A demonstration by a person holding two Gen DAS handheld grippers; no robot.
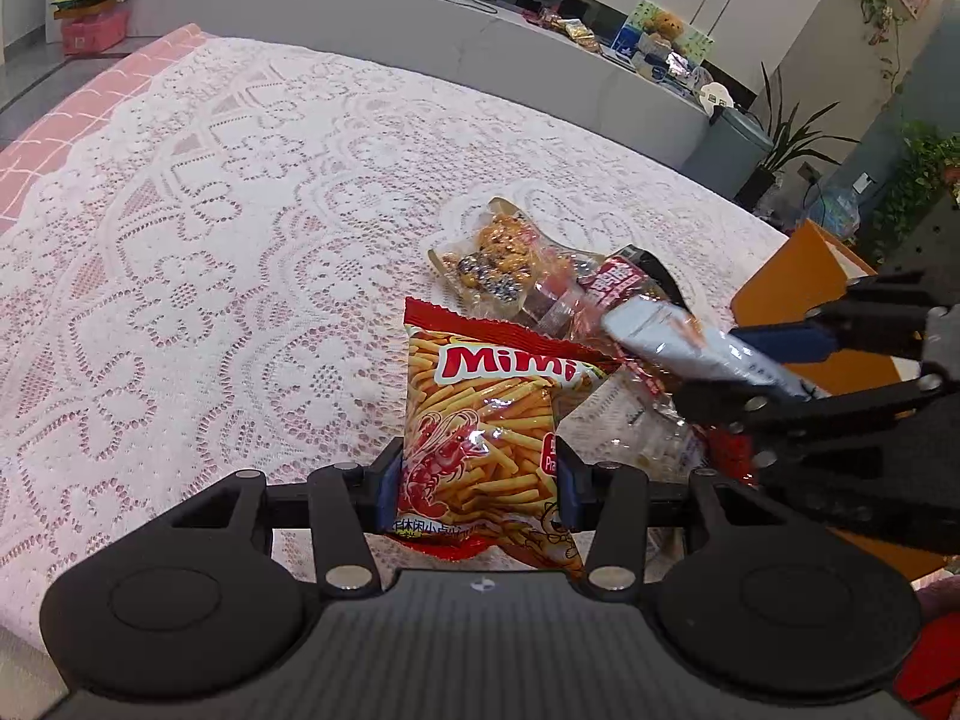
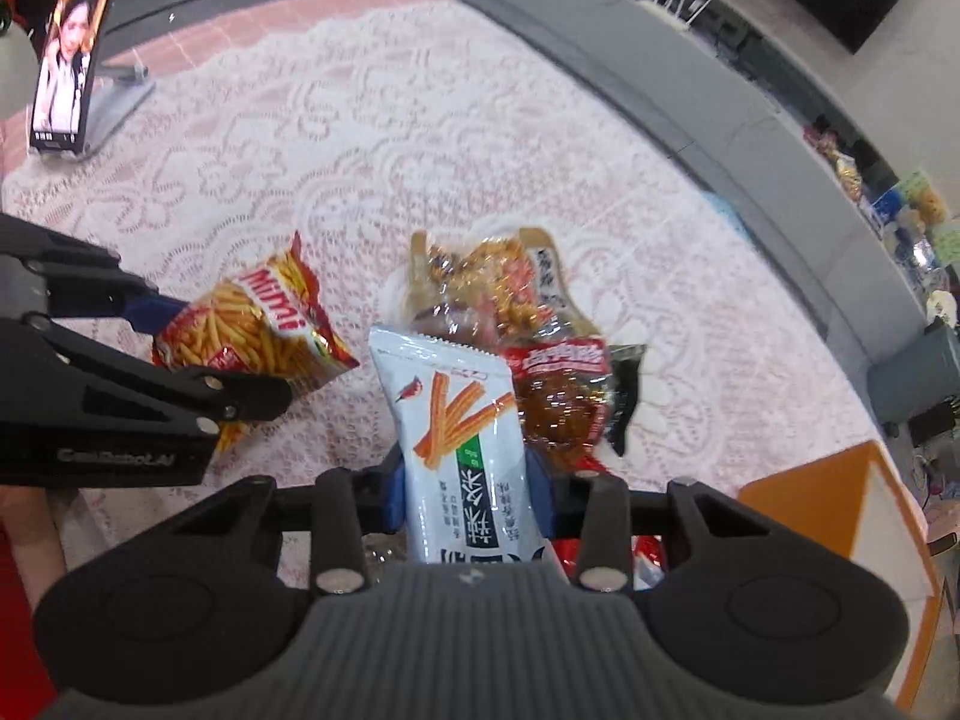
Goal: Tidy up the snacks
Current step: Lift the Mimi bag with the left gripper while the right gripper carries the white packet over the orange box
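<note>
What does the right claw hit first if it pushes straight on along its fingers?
Apart from the white snack packet it already grips, likely the pile of clear-wrapped snacks lying just past that packet's top edge on the lace tablecloth. Depth is hard to judge through the fisheye.

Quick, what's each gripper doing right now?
Left gripper: shut on the Mimi bag.
Right gripper: shut on the white packet.

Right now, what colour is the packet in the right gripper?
White packet with orange sticks and a green-black label; right wrist view shows it best.
</note>
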